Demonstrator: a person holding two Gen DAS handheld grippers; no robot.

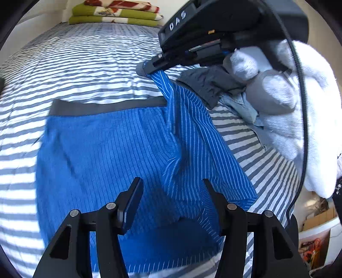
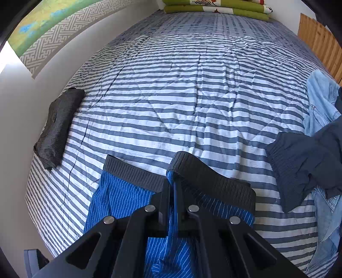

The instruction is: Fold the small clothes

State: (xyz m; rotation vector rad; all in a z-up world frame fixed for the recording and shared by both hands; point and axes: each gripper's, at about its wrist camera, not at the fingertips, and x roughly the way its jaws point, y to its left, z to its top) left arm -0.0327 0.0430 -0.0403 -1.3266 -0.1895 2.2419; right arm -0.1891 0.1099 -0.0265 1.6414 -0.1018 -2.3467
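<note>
Blue pinstriped shorts [image 1: 102,154] with a grey waistband [image 1: 102,105] lie on the striped bed. My right gripper [image 1: 147,68] is shut on the waistband's right corner and holds that side lifted over the flat part. In the right wrist view the right gripper [image 2: 172,186] pinches the blue cloth [image 2: 119,198] just under the grey waistband [image 2: 203,173]. My left gripper [image 1: 172,184] hovers open above the lower half of the shorts, with nothing between its fingers.
A pile of dark grey [image 1: 209,85] and light blue clothes [image 2: 320,102] lies to the right, beside a white fleece sleeve [image 1: 299,111]. A folded black garment [image 2: 57,126] rests by the wall at left. Folded green blankets [image 1: 115,15] sit at the bed's far end.
</note>
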